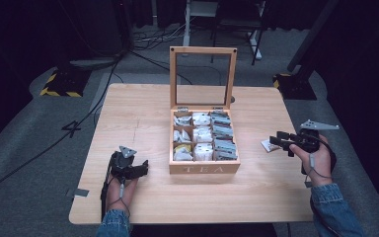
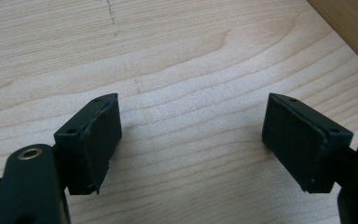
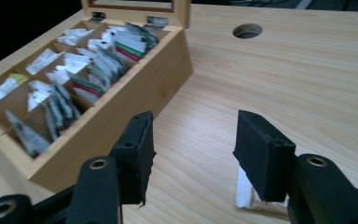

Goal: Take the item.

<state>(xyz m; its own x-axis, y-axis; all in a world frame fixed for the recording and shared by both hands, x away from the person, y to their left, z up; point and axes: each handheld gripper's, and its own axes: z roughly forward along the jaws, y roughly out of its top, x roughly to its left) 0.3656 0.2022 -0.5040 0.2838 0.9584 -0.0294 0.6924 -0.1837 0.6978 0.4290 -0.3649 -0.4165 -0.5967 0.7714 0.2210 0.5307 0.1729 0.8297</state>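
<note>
An open wooden tea box stands mid-table, its glass-paned lid upright, its compartments holding several tea bags. My right gripper hovers to the right of the box, open, with nothing between its jaws. In the right gripper view the box wall lies to the left, and a white tea packet lies on the table just under and behind the right-hand jaw. That packet is also in the high view. My left gripper rests low by the box's front left corner, open over bare wood.
The wooden table has a round cable hole beyond the box on the right. Cables and stand bases lie on the grey floor behind the table. A strip of tape sits at the table's front left corner.
</note>
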